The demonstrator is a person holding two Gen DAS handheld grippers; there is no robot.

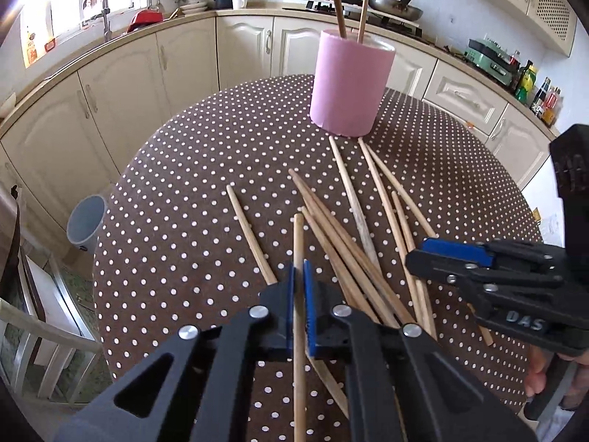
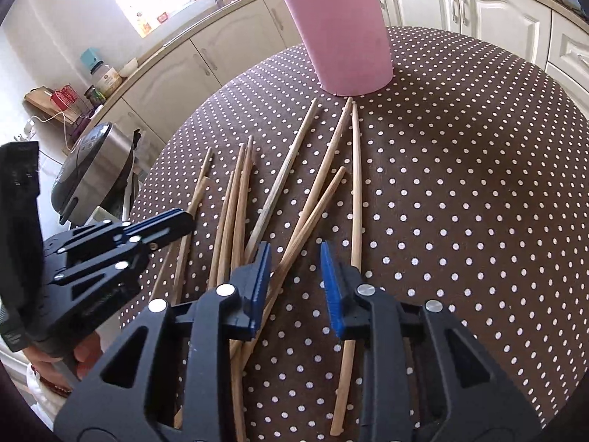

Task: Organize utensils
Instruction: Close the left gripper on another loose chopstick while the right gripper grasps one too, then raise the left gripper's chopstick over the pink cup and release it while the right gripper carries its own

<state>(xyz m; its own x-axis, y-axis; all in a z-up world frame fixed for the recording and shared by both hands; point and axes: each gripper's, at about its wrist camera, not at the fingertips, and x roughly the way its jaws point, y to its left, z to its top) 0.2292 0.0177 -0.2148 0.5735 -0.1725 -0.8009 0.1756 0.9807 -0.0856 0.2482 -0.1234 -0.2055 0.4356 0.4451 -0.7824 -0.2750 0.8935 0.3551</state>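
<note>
Chopsticks [image 1: 353, 243] of pale wood lie scattered in a loose, crossing heap on the polka-dot tabletop [image 1: 184, 169], just in front of a pink cylindrical holder [image 1: 349, 88] that already has two sticks standing in it. The left tongs [image 1: 299, 294] are closed on one chopstick [image 1: 298, 243], the blue pads pinching it partway along its length, with its blunt end poking out ahead of the pads. The right tongs [image 2: 294, 283] hang low over the heap with their jaws partly open; a couple of sticks [image 2: 313, 210] run through the gap, but the pads do not press on any of them.

These sticks look light, stiff and smooth, so they should lift with little effort but could swivel or slip in a narrow pinch. A hold near the middle, or slightly toward the thicker end, would likely keep a stick from drooping and make it easier to tip upright over the holder. Because the sticks overlap, taking one from underneath risks dragging its neighbours along; the outlying single stick [image 2: 355, 184] at the right edge of the heap seems the cleaner pick for the right tongs.
</note>
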